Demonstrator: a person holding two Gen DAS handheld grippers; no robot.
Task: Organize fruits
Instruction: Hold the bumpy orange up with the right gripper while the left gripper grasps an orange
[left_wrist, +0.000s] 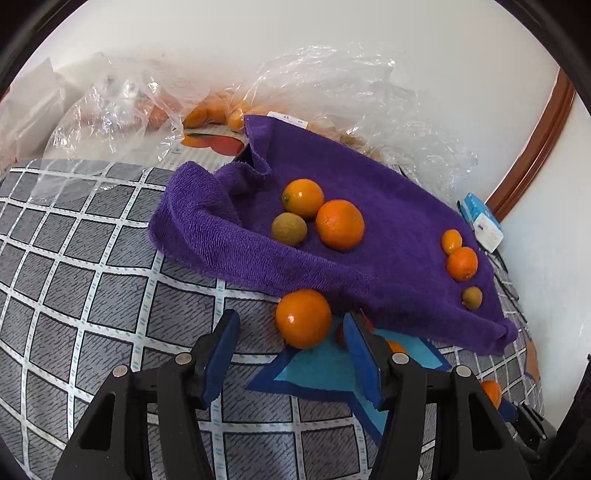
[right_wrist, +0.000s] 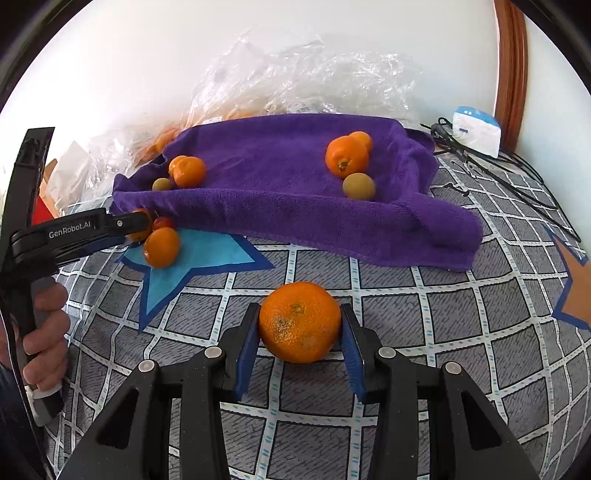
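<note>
A purple towel (left_wrist: 369, 236) lies on the checked cloth and holds two groups of fruit: two oranges (left_wrist: 340, 223) with a greenish fruit (left_wrist: 289, 229), and small oranges (left_wrist: 461, 263) with another greenish fruit (left_wrist: 472, 297). My left gripper (left_wrist: 291, 325) is open around an orange (left_wrist: 303, 318) at the towel's near edge; small fruits lie behind its right finger. My right gripper (right_wrist: 300, 325) is shut on a large orange (right_wrist: 299, 322) above the cloth. The towel (right_wrist: 280, 192) and left gripper (right_wrist: 140, 225) show in the right wrist view.
Clear plastic bags (left_wrist: 155, 107) with more oranges lie behind the towel by the wall. A blue and white box (right_wrist: 476, 131) and black cables (right_wrist: 498, 170) lie at the right. A blue star patch (right_wrist: 199, 258) marks the cloth. A hand (right_wrist: 44, 343) holds the left gripper.
</note>
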